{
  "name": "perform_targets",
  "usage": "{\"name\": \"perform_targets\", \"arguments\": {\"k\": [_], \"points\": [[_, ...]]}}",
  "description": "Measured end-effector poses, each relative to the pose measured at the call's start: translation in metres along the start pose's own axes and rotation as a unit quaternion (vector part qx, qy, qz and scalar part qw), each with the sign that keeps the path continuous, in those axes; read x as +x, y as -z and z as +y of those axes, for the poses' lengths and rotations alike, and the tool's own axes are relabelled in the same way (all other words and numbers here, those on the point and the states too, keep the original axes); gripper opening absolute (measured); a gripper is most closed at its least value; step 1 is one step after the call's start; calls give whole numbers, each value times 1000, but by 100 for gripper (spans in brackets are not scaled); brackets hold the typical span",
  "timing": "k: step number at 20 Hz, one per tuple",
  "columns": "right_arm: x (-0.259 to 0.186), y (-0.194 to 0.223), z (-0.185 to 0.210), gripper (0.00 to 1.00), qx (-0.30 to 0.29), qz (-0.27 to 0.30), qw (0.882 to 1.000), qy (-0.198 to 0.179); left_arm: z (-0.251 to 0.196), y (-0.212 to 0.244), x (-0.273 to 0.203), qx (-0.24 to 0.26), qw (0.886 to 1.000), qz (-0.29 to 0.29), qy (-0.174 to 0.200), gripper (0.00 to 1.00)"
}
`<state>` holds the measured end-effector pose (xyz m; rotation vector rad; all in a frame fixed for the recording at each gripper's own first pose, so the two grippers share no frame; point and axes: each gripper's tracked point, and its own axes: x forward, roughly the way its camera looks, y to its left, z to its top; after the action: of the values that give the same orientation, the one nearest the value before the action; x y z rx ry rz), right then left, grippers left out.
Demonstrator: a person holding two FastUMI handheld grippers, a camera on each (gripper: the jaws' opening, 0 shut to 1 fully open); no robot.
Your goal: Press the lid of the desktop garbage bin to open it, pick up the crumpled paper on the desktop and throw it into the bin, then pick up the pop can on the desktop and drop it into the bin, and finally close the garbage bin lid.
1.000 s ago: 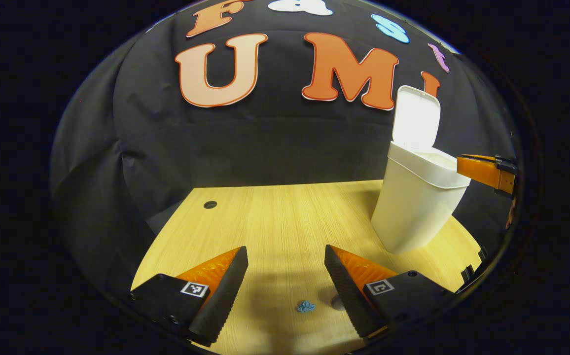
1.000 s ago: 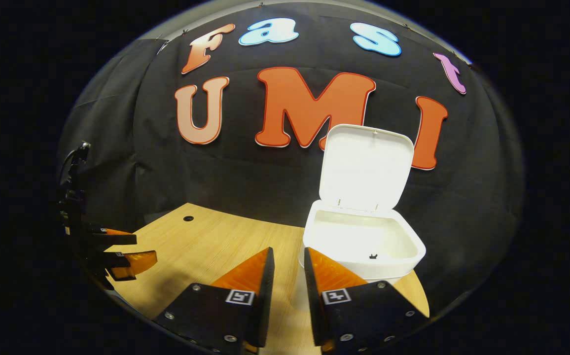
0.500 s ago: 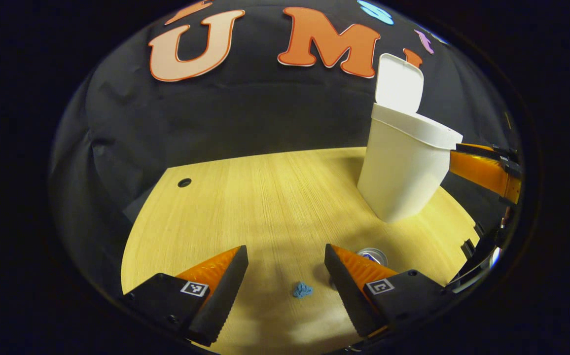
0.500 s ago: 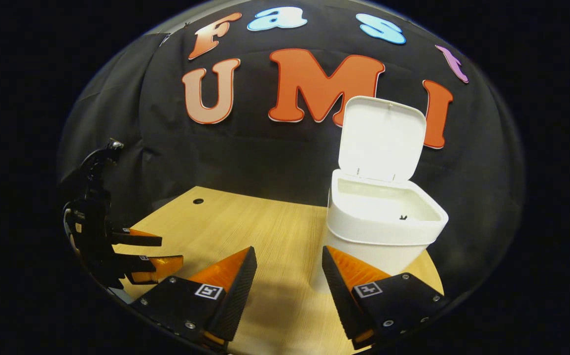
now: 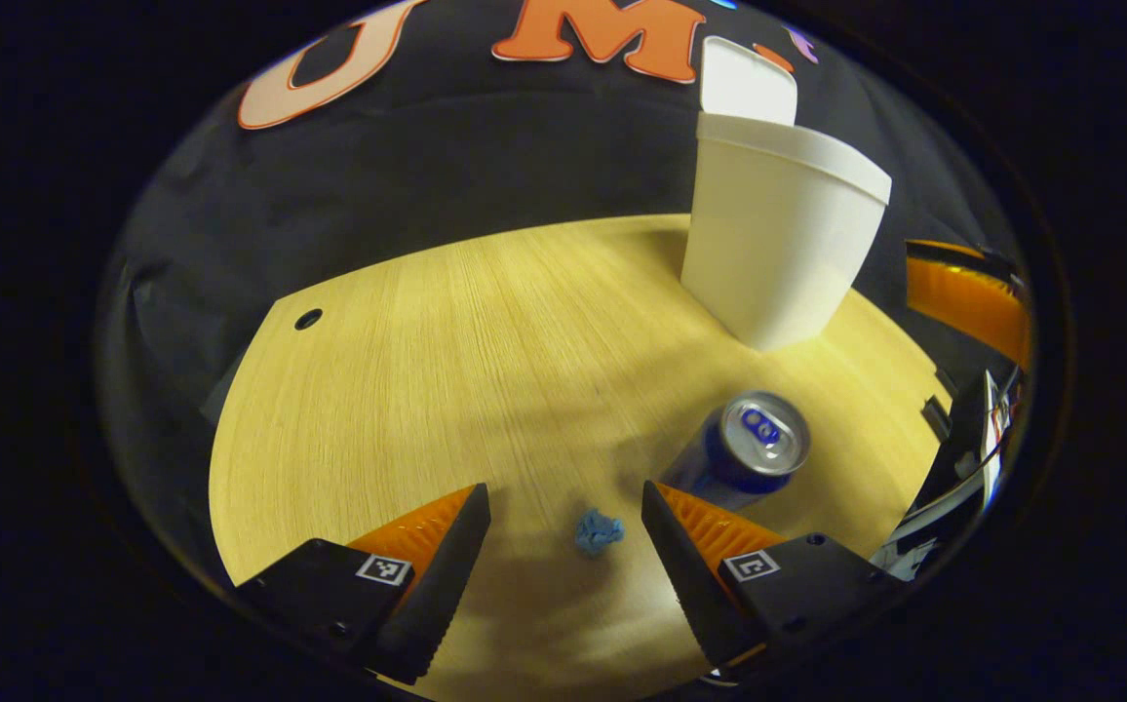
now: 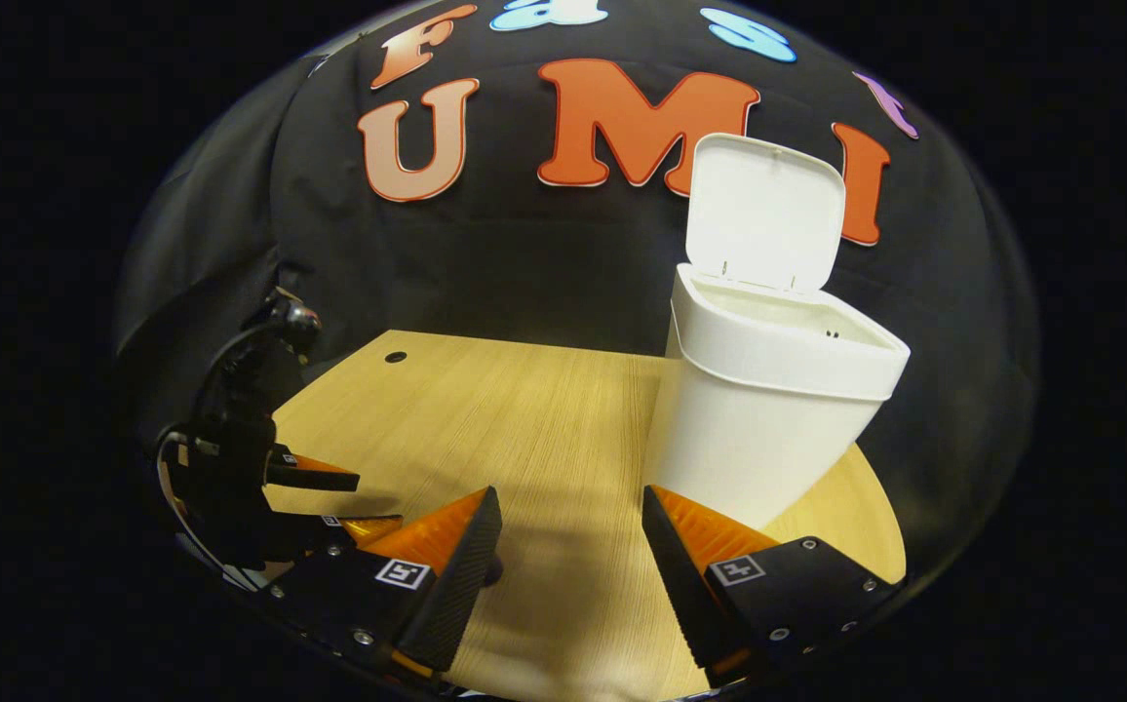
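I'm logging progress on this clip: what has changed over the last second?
The left gripper has tipped down toward the crumpled paper, open; the pop can has come into its view. The right gripper has opened and backed off from the bin. Nothing was grasped. The lid stays up.

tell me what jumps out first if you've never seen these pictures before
The white bin stands at the far right of the wooden table with its lid flipped up. Nearer, an upright can stands beside a small blue paper ball, which lies on the table between the open fingers of the left hand-held gripper. The right hand-held gripper is open too, holding nothing.
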<state>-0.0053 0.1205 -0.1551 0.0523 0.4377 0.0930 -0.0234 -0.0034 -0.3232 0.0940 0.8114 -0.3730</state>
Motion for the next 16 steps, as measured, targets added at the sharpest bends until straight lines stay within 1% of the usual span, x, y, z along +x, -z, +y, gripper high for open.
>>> {"name": "perform_targets", "arguments": {"k": [6,8,10,11,12,13,14,15,16], "points": [[-4,23,1,88,16,21,999,20,-16,25,24,18,999,25,36,100],[-5,29,3,88,24,28,999,23,-23,33,30,26,998,31,51,96],[-4,34,4,88,33,34,999,24,-27,41,37,23,997,41,60,79],[-4,37,4,88,36,36,998,25,-28,45,39,19,997,47,66,64],[-4,40,5,88,39,38,998,25,-25,48,39,17,996,52,65,60],[-3,41,6,88,42,39,998,25,-23,49,37,12,996,52,65,46],[-2,42,7,88,45,41,998,24,-20,42,38,10,997,43,66,35],[-1,43,8,88,48,43,998,22,-16,39,42,6,997,44,62,26],[-1,44,11,88,50,45,998,19,-13,34,39,-1,997,46,67,17]]}}
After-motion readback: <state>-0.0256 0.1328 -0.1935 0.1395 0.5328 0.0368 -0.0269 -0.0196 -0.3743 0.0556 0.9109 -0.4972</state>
